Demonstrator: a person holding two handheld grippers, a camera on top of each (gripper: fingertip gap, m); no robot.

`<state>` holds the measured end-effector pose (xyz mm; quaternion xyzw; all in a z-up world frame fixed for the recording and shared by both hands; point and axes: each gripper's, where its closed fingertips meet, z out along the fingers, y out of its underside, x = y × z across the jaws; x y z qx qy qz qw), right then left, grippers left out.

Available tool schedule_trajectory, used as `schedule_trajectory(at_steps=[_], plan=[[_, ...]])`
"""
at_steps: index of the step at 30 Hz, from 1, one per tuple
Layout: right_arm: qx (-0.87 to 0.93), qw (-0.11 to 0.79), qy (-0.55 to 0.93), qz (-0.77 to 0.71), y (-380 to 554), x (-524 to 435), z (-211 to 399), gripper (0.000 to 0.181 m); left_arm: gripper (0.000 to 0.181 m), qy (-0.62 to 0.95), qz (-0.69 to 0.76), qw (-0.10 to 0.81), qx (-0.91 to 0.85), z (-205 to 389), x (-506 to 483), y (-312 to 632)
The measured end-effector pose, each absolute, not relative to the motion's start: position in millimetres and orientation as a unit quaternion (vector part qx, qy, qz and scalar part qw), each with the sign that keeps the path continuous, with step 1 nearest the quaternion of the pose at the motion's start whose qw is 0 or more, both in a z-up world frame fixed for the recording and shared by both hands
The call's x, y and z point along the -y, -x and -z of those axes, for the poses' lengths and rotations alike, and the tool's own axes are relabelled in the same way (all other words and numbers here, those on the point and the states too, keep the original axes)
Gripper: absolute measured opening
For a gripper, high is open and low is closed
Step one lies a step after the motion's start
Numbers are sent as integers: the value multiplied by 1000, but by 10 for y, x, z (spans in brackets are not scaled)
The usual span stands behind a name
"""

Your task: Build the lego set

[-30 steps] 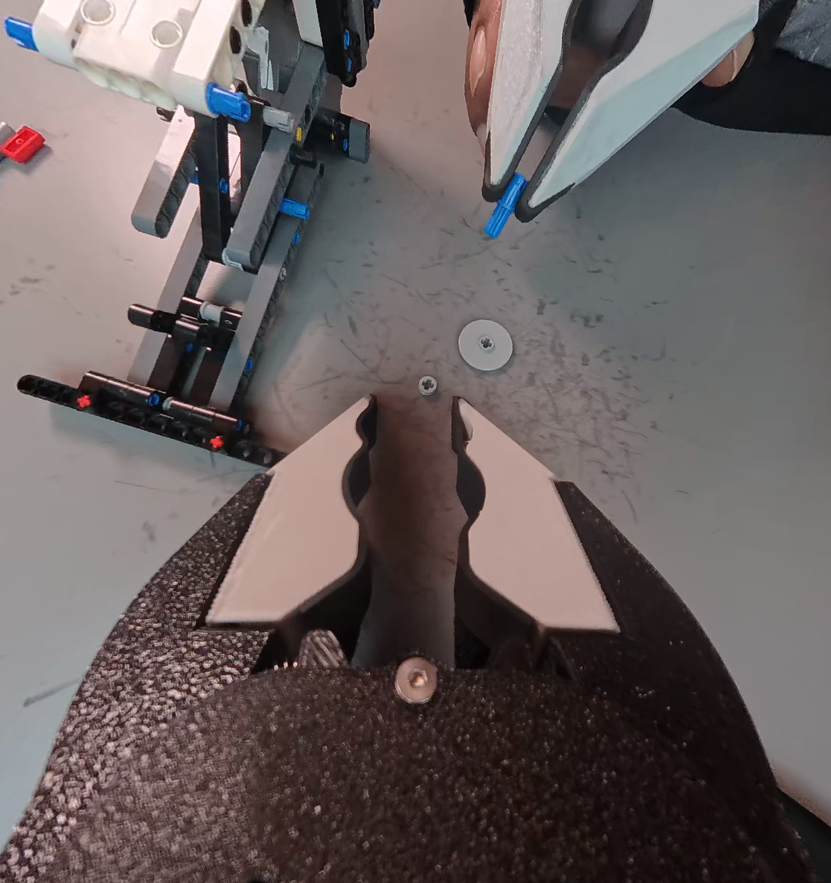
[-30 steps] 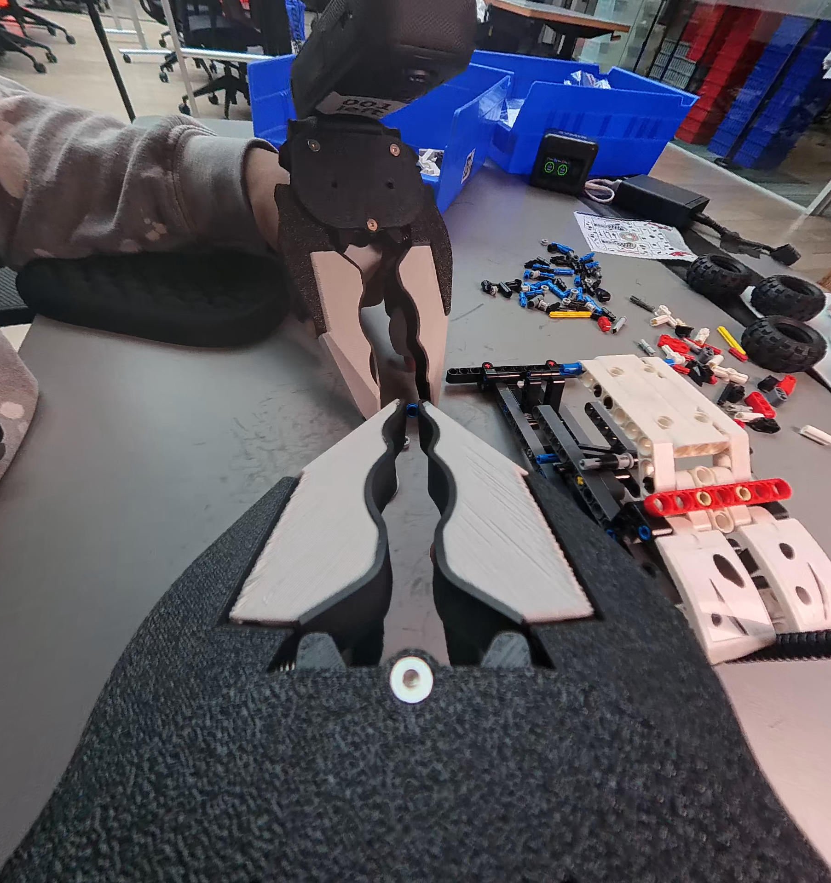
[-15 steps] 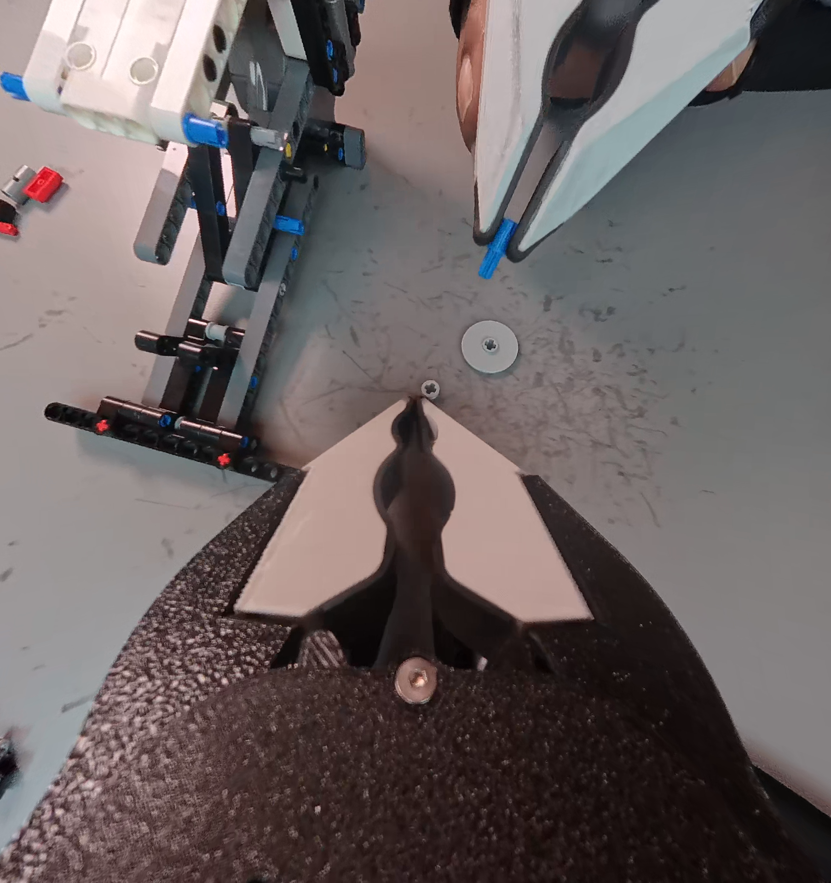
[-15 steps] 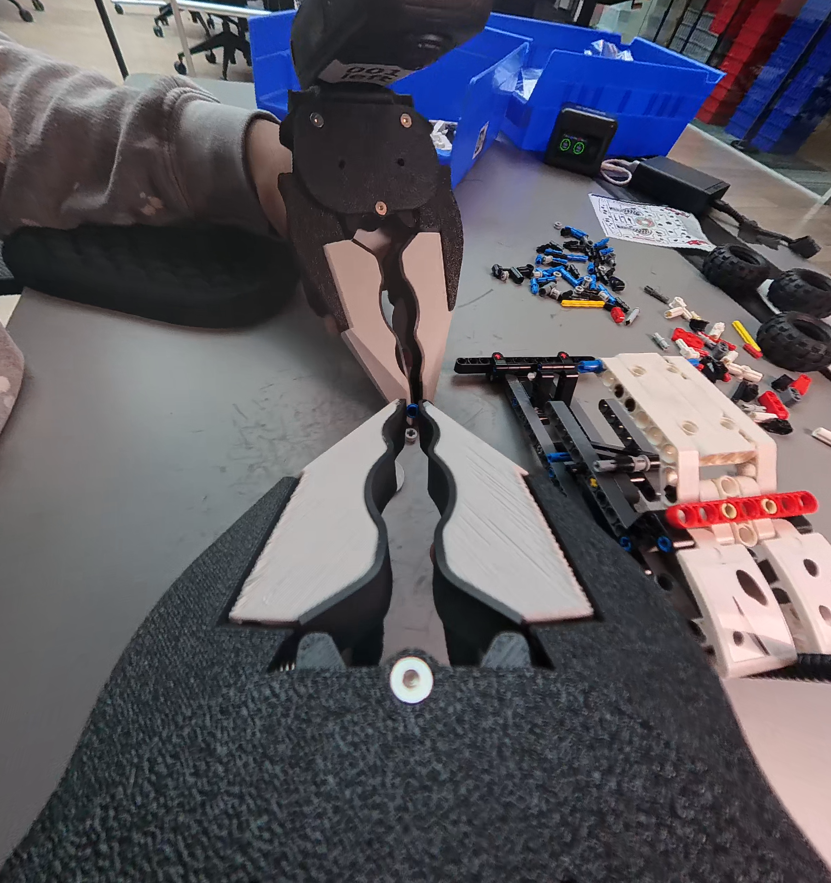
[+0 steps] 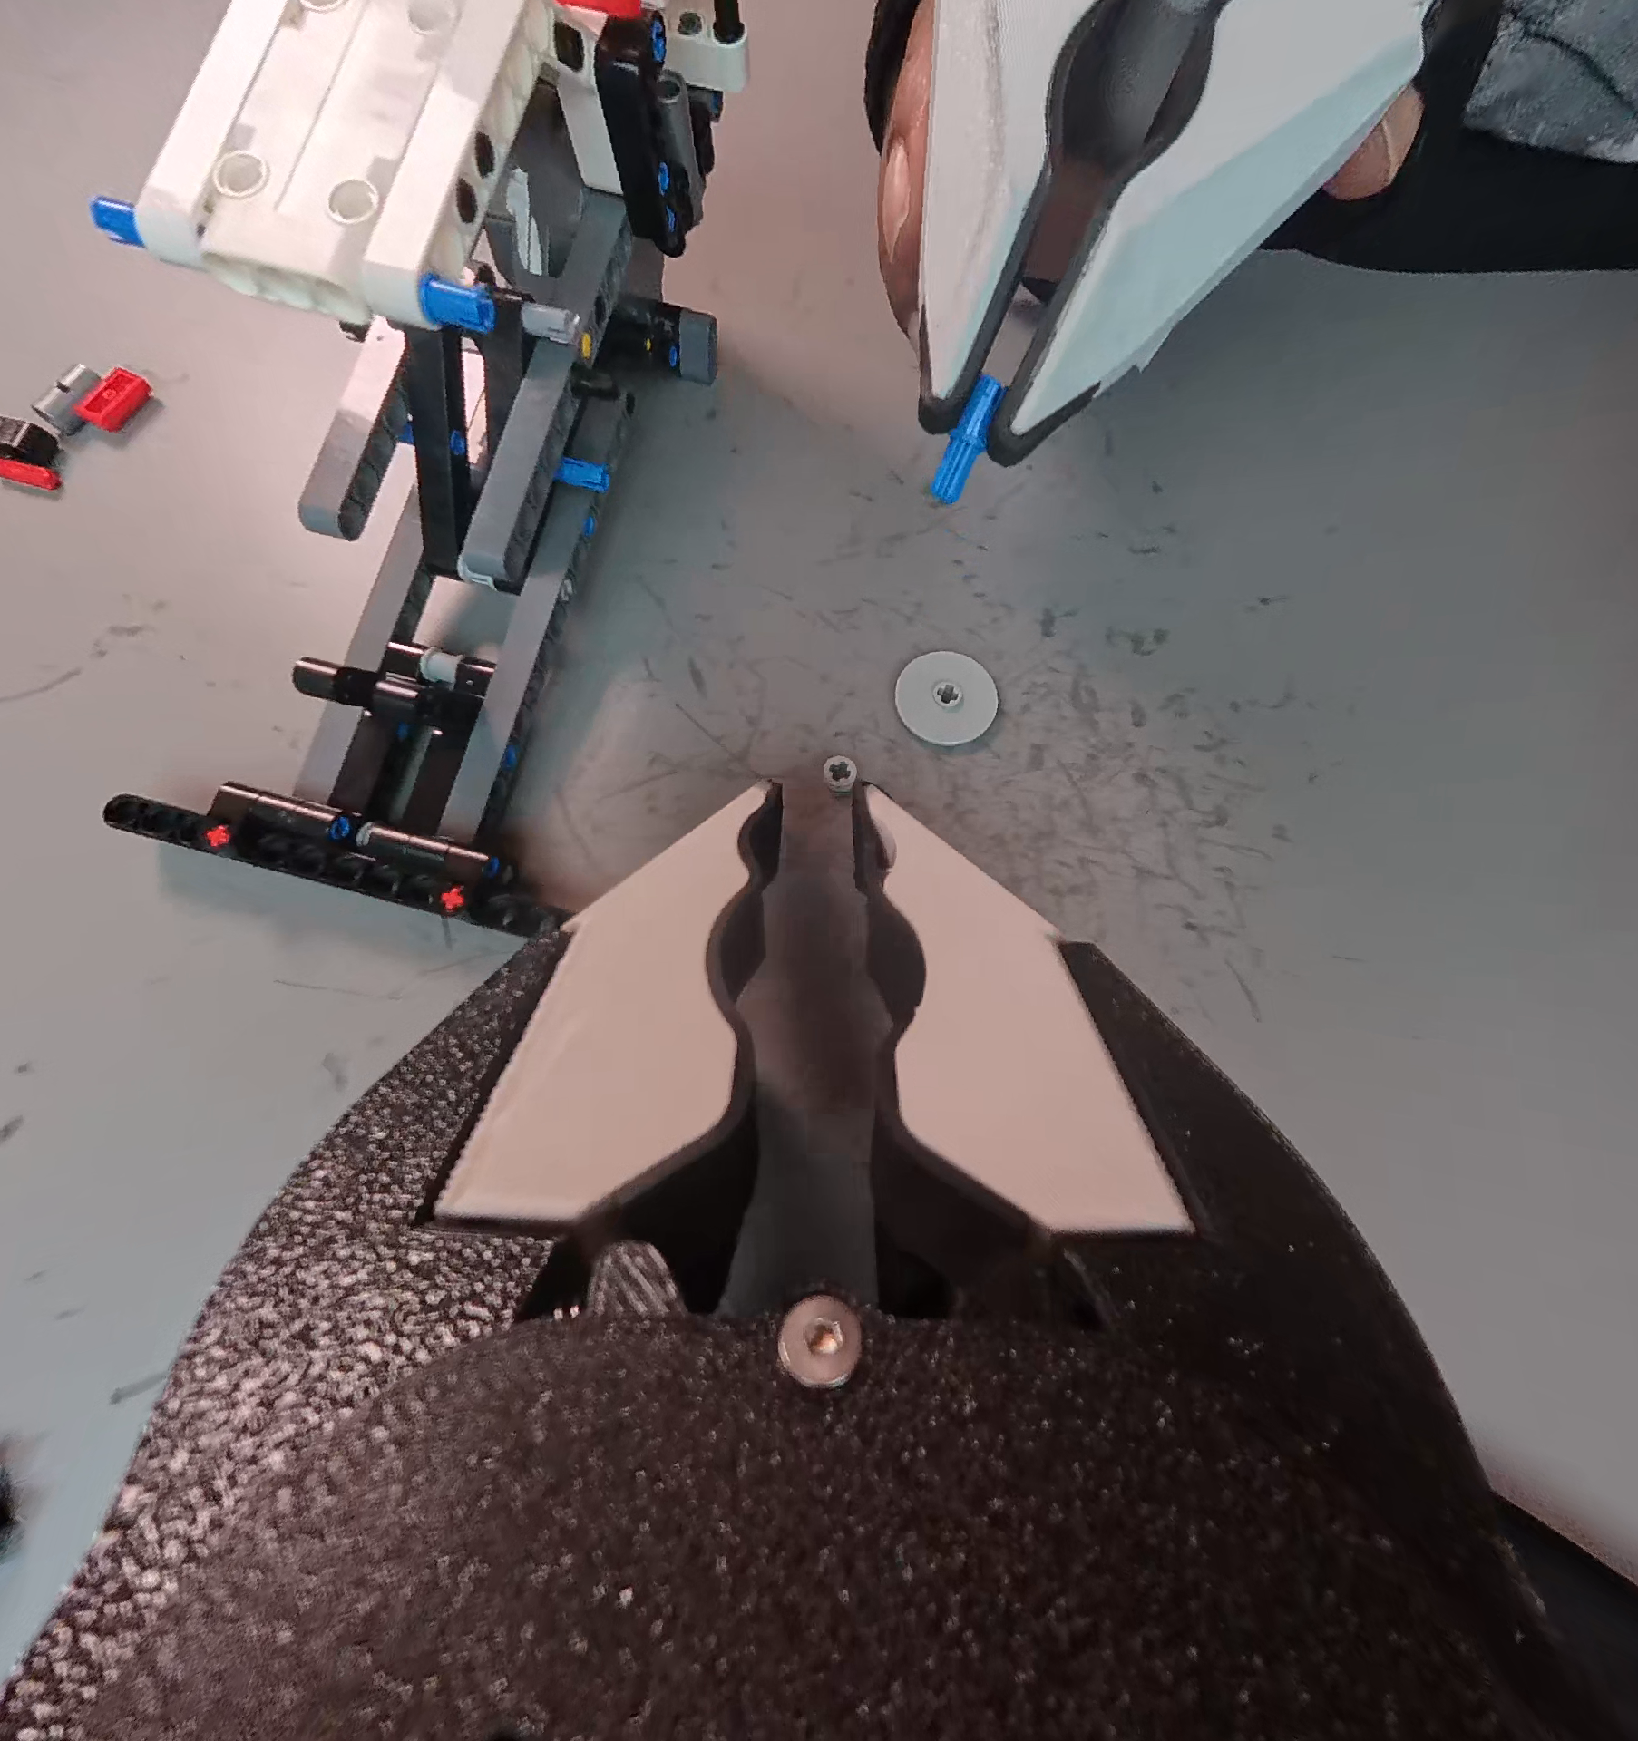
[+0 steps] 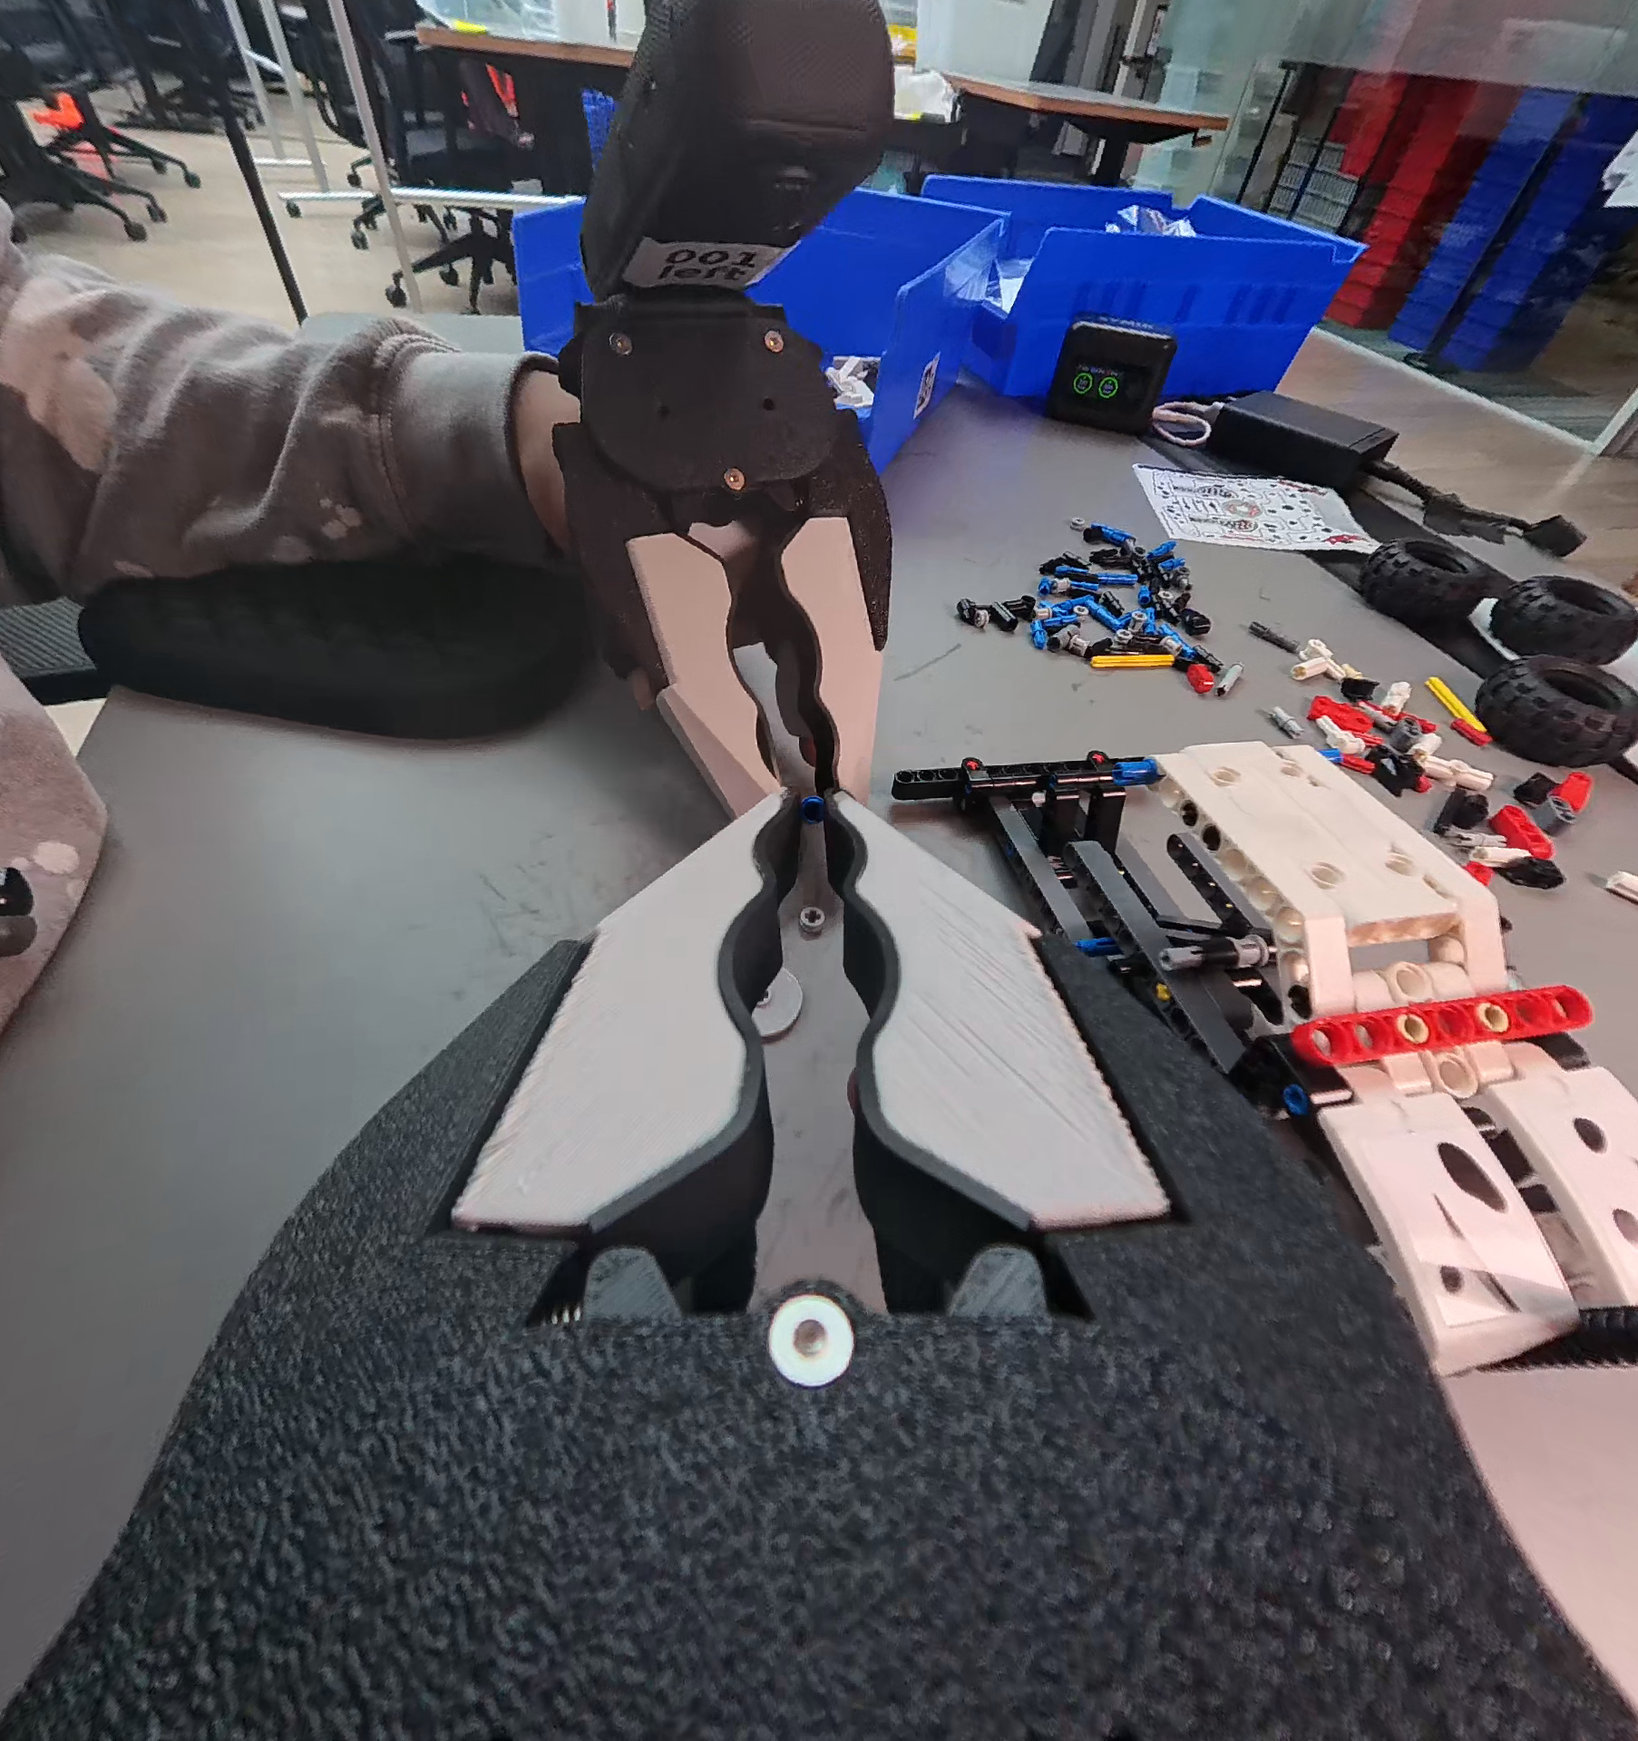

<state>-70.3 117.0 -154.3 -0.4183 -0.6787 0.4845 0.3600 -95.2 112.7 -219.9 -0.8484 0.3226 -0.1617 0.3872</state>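
My left gripper (image 5: 817, 789) is open by a narrow gap, low over the grey table. A small grey lego bush (image 5: 839, 772) lies just ahead of its tips. A flat grey lego disc (image 5: 945, 697) lies a little beyond. My right gripper (image 5: 974, 429) points down from the far side, shut on a blue pin (image 5: 958, 462) that sticks out below its tips. In the right wrist view my right gripper (image 6: 810, 801) holds the blue pin (image 6: 810, 808) tip to tip with my left gripper (image 6: 810, 777). The half-built lego car (image 5: 514, 471) lies to the left; it also shows in the right wrist view (image 6: 1268, 867).
A pile of loose blue and black pins (image 6: 1117, 612), red and white parts (image 6: 1418, 744) and three black tyres (image 6: 1560, 707) lie behind the car. Blue bins (image 6: 1173, 283), a sticker sheet (image 6: 1249, 509) and a black arm pad (image 6: 325, 641) stand farther back. Small red parts (image 5: 113, 396) lie at the left. Across from one pair of fingers to the other is roughly 7 centimetres. The flat grey lego disc (image 5: 945, 697) lies around 4 centimetres away from my left fingertips.
My left gripper was open, closed empty half a second ago, and has opened narrowly again near the grey bush. My right gripper keeps the blue pin and has barely moved.
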Motion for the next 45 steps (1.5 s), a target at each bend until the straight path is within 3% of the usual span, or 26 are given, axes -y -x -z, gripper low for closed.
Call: schedule_trajectory(at_steps=[5, 14, 23, 36, 45], plan=[[675, 358, 419, -490, 710, -1167, 1528, 4, 17, 855, 162, 361, -336, 2284, -1147, 877], [684, 351, 421, -481, 719, -1151, 1573, 4, 6, 845, 141, 371, -359, 2278, -1153, 800], [778, 258, 440, -368, 762, -1058, 2059, 4, 6, 850, 138, 352, -367, 2302, -1033, 712], [807, 177, 462, -323, 803, -1002, 2190, 4, 7, 852, 152, 357, -352, 2305, -1009, 728], [851, 136, 438, -255, 841, -983, 2195, 4, 17, 848, 164, 353, -359, 2302, -941, 774]])
